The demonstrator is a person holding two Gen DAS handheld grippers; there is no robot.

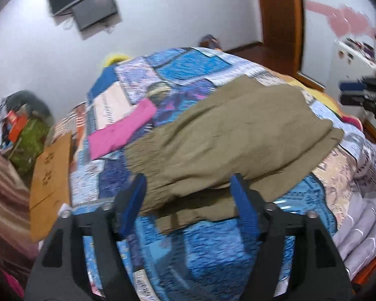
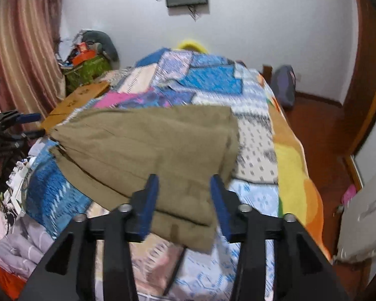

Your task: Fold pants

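Note:
Olive-khaki pants (image 1: 228,135) lie folded in layers across the patchwork bedspread (image 1: 188,65); they also show in the right wrist view (image 2: 148,145). My left gripper (image 1: 189,183) is open, its blue fingers straddling the pants' near edge above the cloth. My right gripper (image 2: 184,183) is open too, its blue fingers either side of the pants' near corner. Neither holds cloth. The right gripper shows at the right edge of the left wrist view (image 1: 358,92), and the left gripper at the left edge of the right wrist view (image 2: 17,125).
A pink cloth (image 1: 122,130) lies on the bed beyond the pants. A cardboard sheet (image 1: 50,175) leans at the bed's left side. Grey bedding (image 1: 363,225) is bunched at the near right. Clutter (image 1: 22,130) stands by the curtain (image 2: 22,50). Wooden floor (image 2: 313,130) lies right of the bed.

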